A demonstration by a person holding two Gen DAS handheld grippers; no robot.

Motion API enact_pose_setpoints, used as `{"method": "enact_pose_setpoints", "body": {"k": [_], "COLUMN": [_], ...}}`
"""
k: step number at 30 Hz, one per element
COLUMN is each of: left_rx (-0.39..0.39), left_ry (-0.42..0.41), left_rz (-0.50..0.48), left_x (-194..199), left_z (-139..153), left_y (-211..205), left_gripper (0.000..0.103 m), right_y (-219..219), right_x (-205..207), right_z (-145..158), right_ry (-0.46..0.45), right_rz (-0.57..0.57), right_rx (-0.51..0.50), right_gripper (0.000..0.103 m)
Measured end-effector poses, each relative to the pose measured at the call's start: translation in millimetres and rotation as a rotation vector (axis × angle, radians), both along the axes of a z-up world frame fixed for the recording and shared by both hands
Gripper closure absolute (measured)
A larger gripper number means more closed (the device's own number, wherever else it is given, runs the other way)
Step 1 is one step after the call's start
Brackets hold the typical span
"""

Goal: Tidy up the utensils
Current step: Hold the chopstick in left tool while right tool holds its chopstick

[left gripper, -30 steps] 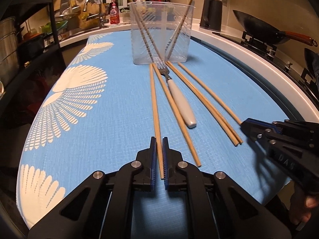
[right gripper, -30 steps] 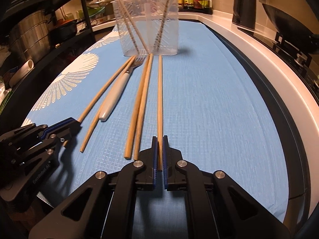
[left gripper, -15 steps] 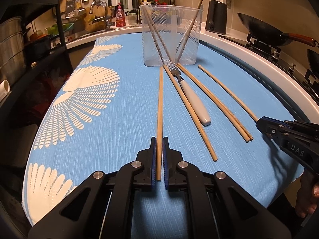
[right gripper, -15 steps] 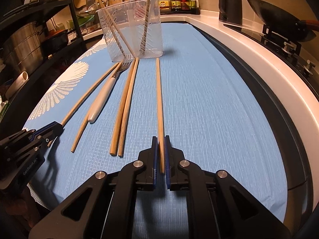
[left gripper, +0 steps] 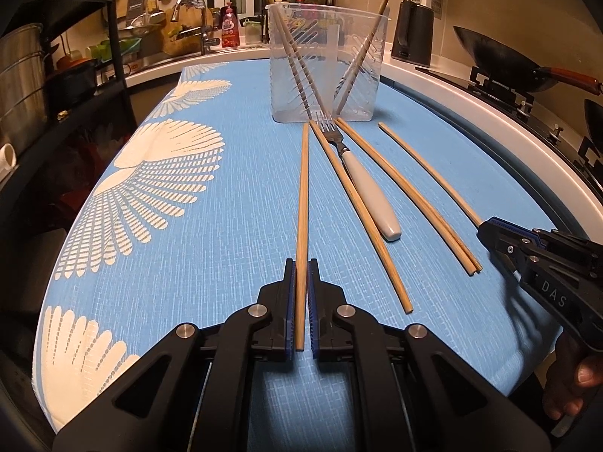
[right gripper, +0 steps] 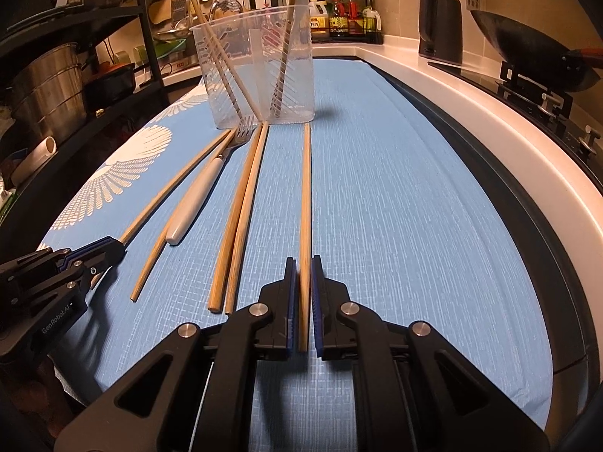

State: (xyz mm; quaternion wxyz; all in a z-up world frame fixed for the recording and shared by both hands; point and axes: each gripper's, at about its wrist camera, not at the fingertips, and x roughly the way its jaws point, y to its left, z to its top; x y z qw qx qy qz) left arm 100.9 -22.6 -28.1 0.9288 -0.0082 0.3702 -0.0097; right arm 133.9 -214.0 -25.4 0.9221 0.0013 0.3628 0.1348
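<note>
A clear plastic cup stands on the blue cloth with chopsticks leaning inside. Several wooden chopsticks and a white-handled fork lie in front of it. My left gripper is shut on the near end of the leftmost chopstick, lifted off the cloth. My right gripper is shut on the rightmost chopstick, also raised. Each gripper shows in the other's view: the right one in the left wrist view, the left one in the right wrist view.
The blue cloth with white fan patterns covers the counter. A stove with a wok lies right, a black kettle behind, and a dark shelf rack with pots stands left.
Both grippers have lifted their chopsticks off the cloth and raised them, the far tips swinging away from the others. The view of the cup has shifted slightly.
</note>
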Motion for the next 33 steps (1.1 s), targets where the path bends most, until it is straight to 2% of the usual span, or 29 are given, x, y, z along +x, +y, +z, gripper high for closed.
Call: {"method": "enact_pose_setpoints", "body": {"k": [6, 11, 15, 33], "left_rx": [0.006, 0.001, 0.009, 0.005], "left_ry": [0.000, 0.000, -0.002, -0.010], "left_rz": [-0.003, 0.011, 0.015, 0.022], "left_x": [-1.7, -7.3, -6.2, 2.4], "left_z": [0.8, 1.8, 0.7, -0.4], "left_y": [0.8, 5.6, 4.3, 0.1], "left_gripper": [0.097, 0.097, 0.096, 0.096], "right_y": [-0.4, -8.7, -12.9, -9.9], "right_x": [-0.1, -7.1, -5.0, 1.0], "right_z": [0.8, 6.2, 0.2, -1.0], "right_ry": [-0.011, -0.027, 0.006, 0.006], "right_rz": [0.001, -0.042, -0.062, -0.054], "right_rx": [-0.002, 0.012, 0.011, 0.008], "right_gripper": [0.097, 0.097, 0.097, 0.096]}}
